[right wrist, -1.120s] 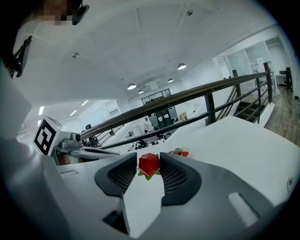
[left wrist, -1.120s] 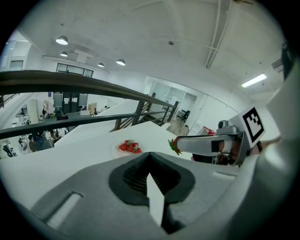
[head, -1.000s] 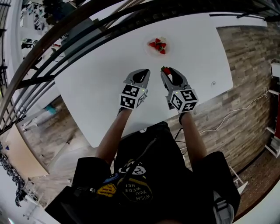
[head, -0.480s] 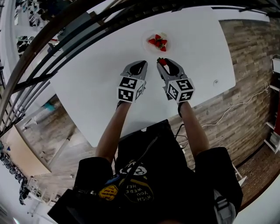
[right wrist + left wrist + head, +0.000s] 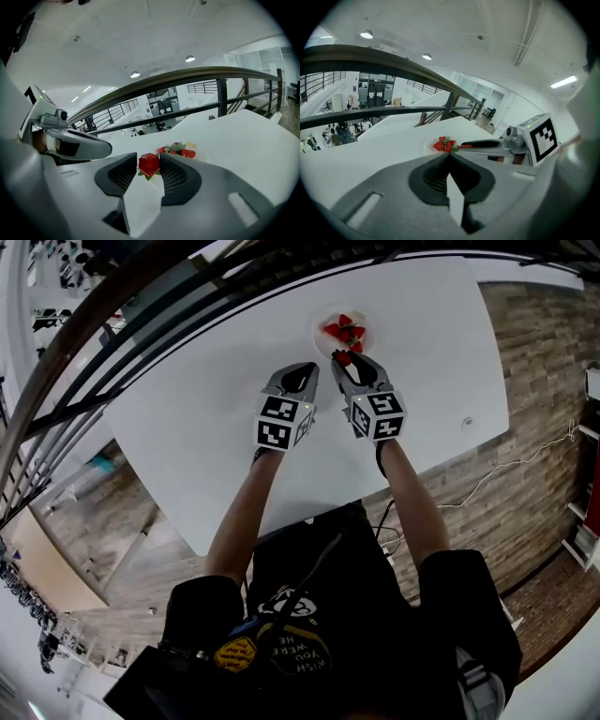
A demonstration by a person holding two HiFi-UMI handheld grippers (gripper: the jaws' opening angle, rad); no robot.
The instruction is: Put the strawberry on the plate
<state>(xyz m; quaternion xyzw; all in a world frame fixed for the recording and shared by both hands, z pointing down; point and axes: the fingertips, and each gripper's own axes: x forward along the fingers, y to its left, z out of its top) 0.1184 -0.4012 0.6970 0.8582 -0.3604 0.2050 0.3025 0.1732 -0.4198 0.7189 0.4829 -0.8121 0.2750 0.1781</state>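
Strawberry (image 5: 149,164): pinched between the jaws of the right tool (image 5: 347,364), seemingly held off the surface (image 5: 206,409), just short of the plate (image 5: 320,334). The plate already carries several other berries (image 5: 345,331). Left tool (image 5: 449,155): jaws closed on nothing, idle beside the right one. Step in hand, by my reading: carry over the rim, lower onto a bare patch beside the pile, ease the jaws apart low down so the fruit neither drops nor rolls
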